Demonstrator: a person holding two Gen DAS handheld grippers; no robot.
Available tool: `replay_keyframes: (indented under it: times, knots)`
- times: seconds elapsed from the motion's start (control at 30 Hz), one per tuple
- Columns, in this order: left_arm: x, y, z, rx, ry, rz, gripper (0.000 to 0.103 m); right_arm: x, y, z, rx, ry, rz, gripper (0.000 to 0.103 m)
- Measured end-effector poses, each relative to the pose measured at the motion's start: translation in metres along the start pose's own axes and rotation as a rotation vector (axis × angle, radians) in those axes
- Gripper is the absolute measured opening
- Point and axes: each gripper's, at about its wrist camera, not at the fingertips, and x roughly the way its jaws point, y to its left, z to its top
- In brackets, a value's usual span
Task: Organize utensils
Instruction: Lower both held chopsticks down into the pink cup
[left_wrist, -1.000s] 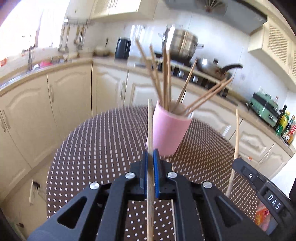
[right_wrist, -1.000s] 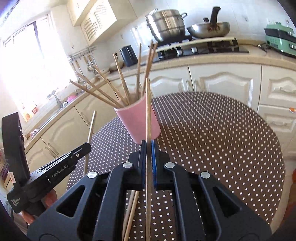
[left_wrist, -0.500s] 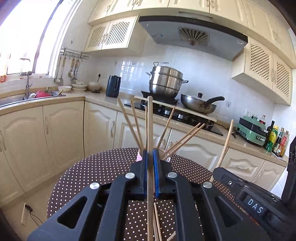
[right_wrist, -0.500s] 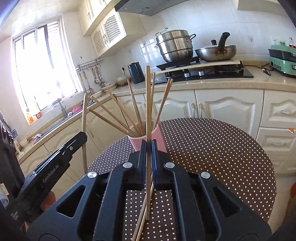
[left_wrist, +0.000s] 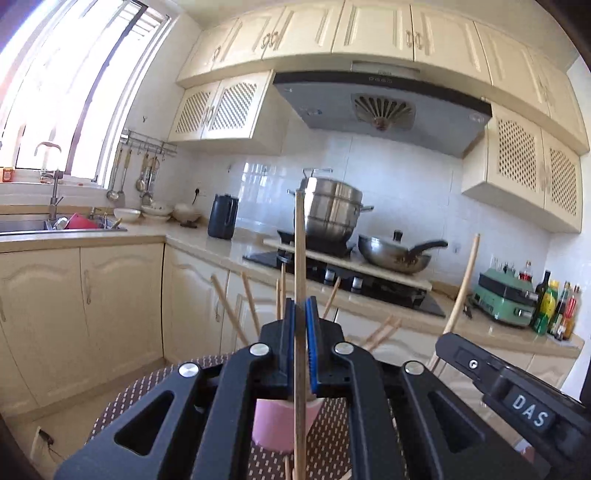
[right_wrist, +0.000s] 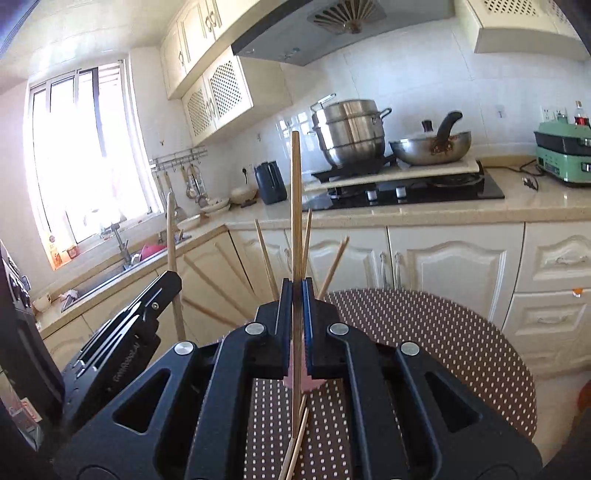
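Both grippers, left (left_wrist: 300, 314) & right (right_wrist: 296, 295), jaws pinching upright chopsticks (left_wrist: 299, 258) (right_wrist: 295, 206) w/ pink cup (left_wrist: 273, 424) below; risk: tips snag sticks fanned in the cup.

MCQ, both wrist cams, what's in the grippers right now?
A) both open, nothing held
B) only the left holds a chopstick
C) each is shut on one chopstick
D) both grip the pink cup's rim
C: the left gripper clamps an upright chopstick, and the right gripper clamps its own chopstick; the pink cup stands free on the table.
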Motion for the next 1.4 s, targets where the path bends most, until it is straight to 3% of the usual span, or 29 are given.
replay_keyframes:
  times: [0.2,0.43,0.7,1.0,1.4]
  knots:
    - [0.021,0.001,0.029,-0.062,-0.098,0.006,0.007,0.001,0.007,0.033,-0.013,-0.084,0.013,0.006]
    - [0.041,-0.010,0.041,-0.003,-0.233,0.024,0.007,0.025,0.009,0.056,-0.021,-0.127,0.017,0.006]
    - [0.080,-0.017,0.031,0.051,-0.233,0.031,0.007,0.073,0.001,0.054,-0.016,-0.074,0.002,0.006]
    - [0.104,-0.013,0.011,0.103,-0.207,0.028,0.007,0.098,-0.006,0.035,-0.021,-0.002,0.005,0.006]
    - [0.093,0.004,-0.010,0.153,-0.162,0.018,0.007,0.110,-0.008,0.003,-0.012,0.126,0.010,0.006]
